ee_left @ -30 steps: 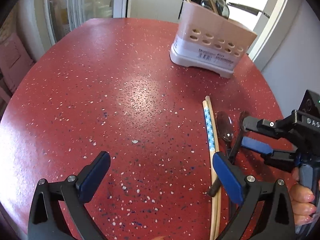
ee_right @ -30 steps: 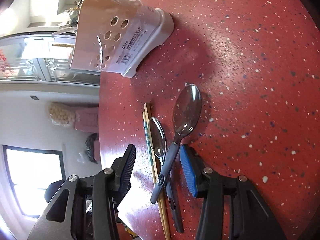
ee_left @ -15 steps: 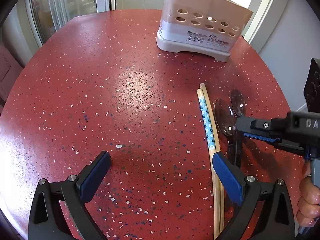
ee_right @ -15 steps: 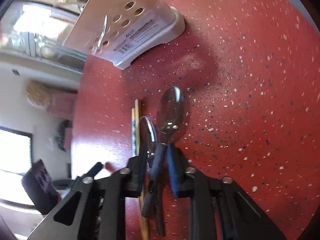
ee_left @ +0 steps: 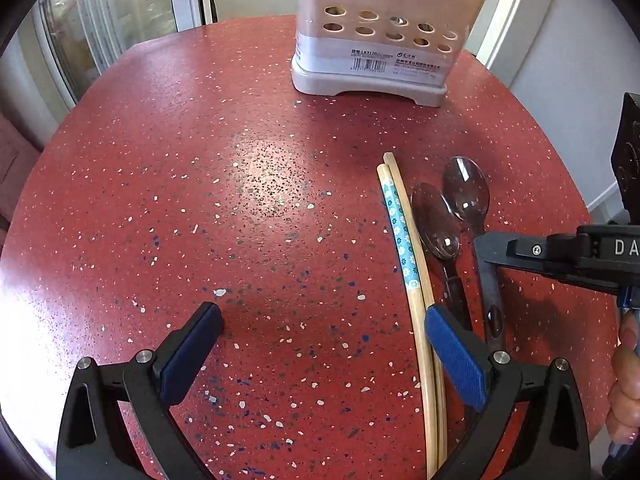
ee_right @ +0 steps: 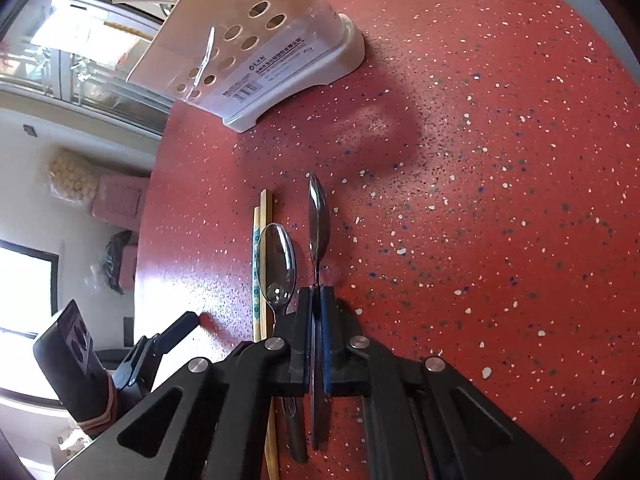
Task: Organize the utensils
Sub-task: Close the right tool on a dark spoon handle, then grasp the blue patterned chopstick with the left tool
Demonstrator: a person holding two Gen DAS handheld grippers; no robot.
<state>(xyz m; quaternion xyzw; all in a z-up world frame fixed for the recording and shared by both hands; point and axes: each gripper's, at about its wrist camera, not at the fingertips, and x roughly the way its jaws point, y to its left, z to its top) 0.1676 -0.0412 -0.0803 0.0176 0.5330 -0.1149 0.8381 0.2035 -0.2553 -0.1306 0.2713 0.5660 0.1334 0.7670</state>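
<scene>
Lying pinched by its dark handle between the closed blue pads of the right gripper (ee_right: 316, 300): the larger shiny metal spoon (ee_right: 319, 216), turned on edge, bowl pointing toward the beige perforated plastic utensil caddy (ee_right: 256, 40) on the red speckled round table (ee_right: 480, 200). Resting flat just beside it: a smaller metal spoon (ee_right: 277, 260) and a pair of bamboo chopsticks (ee_right: 260, 264). Hovering wide open and empty over bare tabletop, the left gripper (ee_left: 320, 344), chopsticks passing by its right pad. Compared with a second ago: right jaws gaping then, now clamped; spoon lying flat then, now rolled upright.
</scene>
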